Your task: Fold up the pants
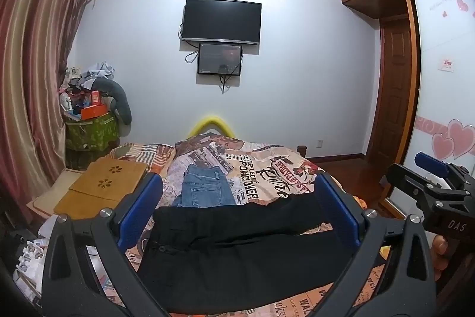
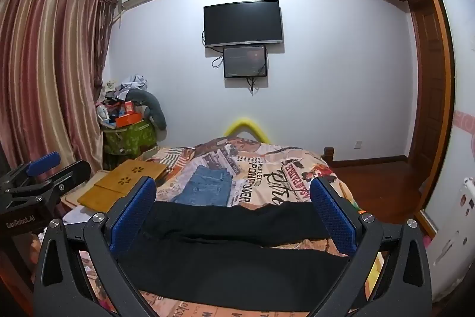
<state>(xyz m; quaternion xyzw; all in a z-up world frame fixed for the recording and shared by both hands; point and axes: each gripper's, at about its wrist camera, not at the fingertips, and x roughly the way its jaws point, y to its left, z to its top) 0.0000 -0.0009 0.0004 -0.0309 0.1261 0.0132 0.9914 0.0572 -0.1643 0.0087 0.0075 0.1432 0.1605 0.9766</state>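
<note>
Black pants [image 1: 237, 251] lie spread flat on the bed near its front edge, waist to the left and both legs running right [image 2: 231, 245]. My left gripper [image 1: 239, 198] hovers above them, open wide, nothing between its blue pads [image 1: 139, 210]. My right gripper [image 2: 233, 201] hangs likewise over the pants, open and empty. At the right edge of the left wrist view is the right gripper [image 1: 430, 186]; the left gripper [image 2: 38, 177] appears at the left of the right wrist view. Folded blue jeans [image 1: 206, 186] lie farther back on the bed [image 2: 207, 187].
The bed has a printed bedspread [image 1: 267, 171]. A wooden lap tray [image 1: 104, 183] rests at the bed's left side. A cluttered green hamper [image 1: 92, 132] stands by the curtain. A wardrobe [image 1: 445, 79] and wooden floor [image 2: 386, 186] lie to the right.
</note>
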